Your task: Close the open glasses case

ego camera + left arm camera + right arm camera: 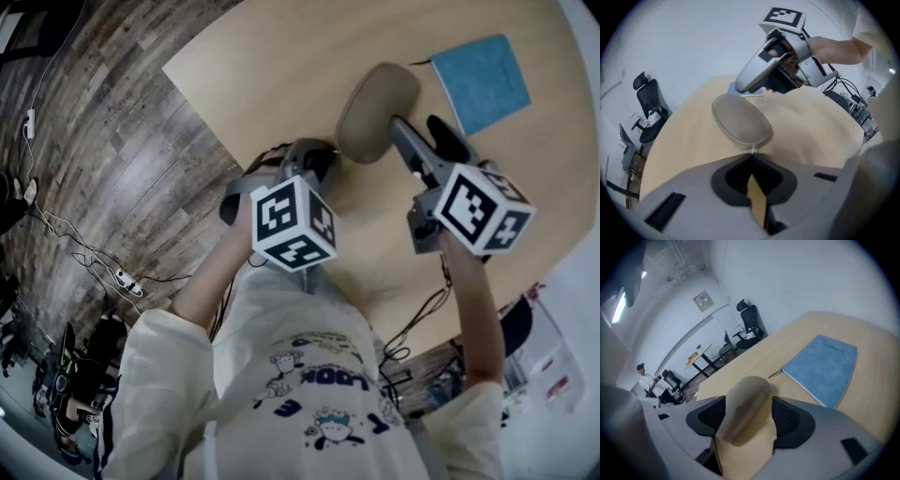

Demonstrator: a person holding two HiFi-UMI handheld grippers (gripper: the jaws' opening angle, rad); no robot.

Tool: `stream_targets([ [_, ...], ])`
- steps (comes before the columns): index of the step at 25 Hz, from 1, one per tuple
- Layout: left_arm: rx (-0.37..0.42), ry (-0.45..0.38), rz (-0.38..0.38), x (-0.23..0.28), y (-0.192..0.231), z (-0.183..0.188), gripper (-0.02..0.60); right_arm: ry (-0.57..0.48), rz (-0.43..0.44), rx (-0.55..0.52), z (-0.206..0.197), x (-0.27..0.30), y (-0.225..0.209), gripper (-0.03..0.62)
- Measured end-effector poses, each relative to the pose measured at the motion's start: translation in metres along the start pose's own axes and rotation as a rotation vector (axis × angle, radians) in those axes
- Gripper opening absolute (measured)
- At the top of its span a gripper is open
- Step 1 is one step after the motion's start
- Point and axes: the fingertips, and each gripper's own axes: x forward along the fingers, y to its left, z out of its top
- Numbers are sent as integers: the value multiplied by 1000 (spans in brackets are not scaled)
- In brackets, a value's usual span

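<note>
Left tool (pixel 751 158) is shown with its jaws drawn together at the tips, apparently nipped on the small metal zip pull (pixel 753 150) at the near end of the case (pixel 378 112). The tan, oval case lies flat on the counter (pixel 281 66), just short of a blue book (pixel 480 82).

Right tool (pixel 747 414) is seen with jaws apart, set astride the far end of the case. One pad is pressed against the shell, while a thin strip of counter shows at the other, so a firm clamp is not confirmed. This hold is judged to be a brace: the case is kept from sliding while the pull is drawn along the rim from the opposite end. The two tools are therefore placed at opposite ends, facing each other across the case.

The zip line seen from the left gripper view appears shut right up to the pull, and no gap is seen between the halves. The closing is judged to be at or near its end.

Much is hidden. The pull is almost swallowed by the jaw tips, with only its ring left showing. In the head view the left tool's tips are masked by its marker cube. The far side of the zip is out of sight, and what the case holds cannot be told.
</note>
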Motion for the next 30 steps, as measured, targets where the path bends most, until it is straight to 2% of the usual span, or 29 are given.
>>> stream_targets([
  [3, 3, 24, 67, -7, 42, -18, 2, 22, 39, -262, 12, 0, 12, 294],
  [6, 19, 39, 116, -13, 79, -25, 2, 71, 62, -610, 18, 10, 30, 316],
  [10, 66, 41, 106, -15, 96, -21, 2, 155, 92, -1054, 19, 27, 56, 345],
  [16, 112, 36, 75, -8, 94, -18, 3, 313, 86, -1475, -6, 62, 48, 351],
  [19, 110, 33, 57, -5, 95, -17, 3, 326, 64, -1573, -9, 73, 42, 351],
  [24, 129, 26, 45, -4, 101, -15, 3, 332, 37, -1655, -5, 80, 41, 351],
  [27, 181, -2, 34, -5, 102, -14, 3, 333, 31, -1678, -3, 80, 42, 350],
  [30, 291, -8, 21, -6, 99, -13, 2, 324, 28, -1688, -4, 80, 41, 350],
])
